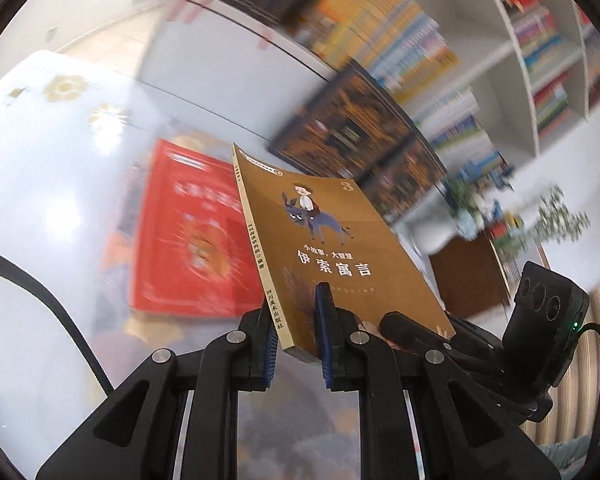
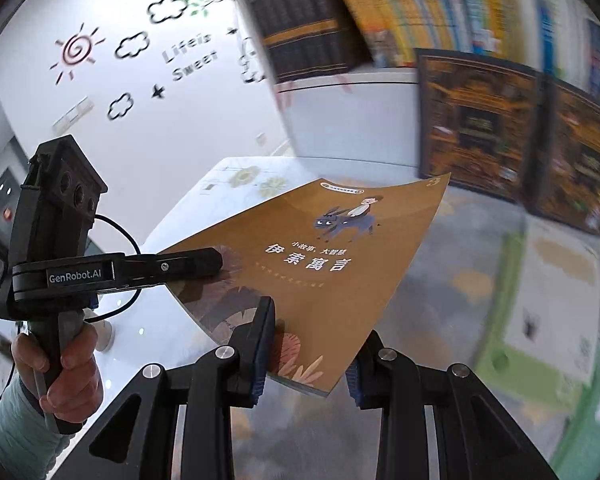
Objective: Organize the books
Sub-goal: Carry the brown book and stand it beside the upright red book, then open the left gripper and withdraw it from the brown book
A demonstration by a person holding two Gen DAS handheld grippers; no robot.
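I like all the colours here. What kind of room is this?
Probably a children's reading room or small library: white shelves packed with books, a sun sticker on the wall, and a brown storybook being carried.

Reading room: packed bookshelves (image 1: pixel 420 80)

I read the paperback (image 1: pixel 332 248) as ochre brown with a blue-grey donkey and white title lettering. At its 9 o'clock, the red book (image 1: pixel 192 232) bears an orange-gold motif. Gripper pads (image 1: pixel 324 320) are blue; bookshelf (image 1: pixel 512 68) white.
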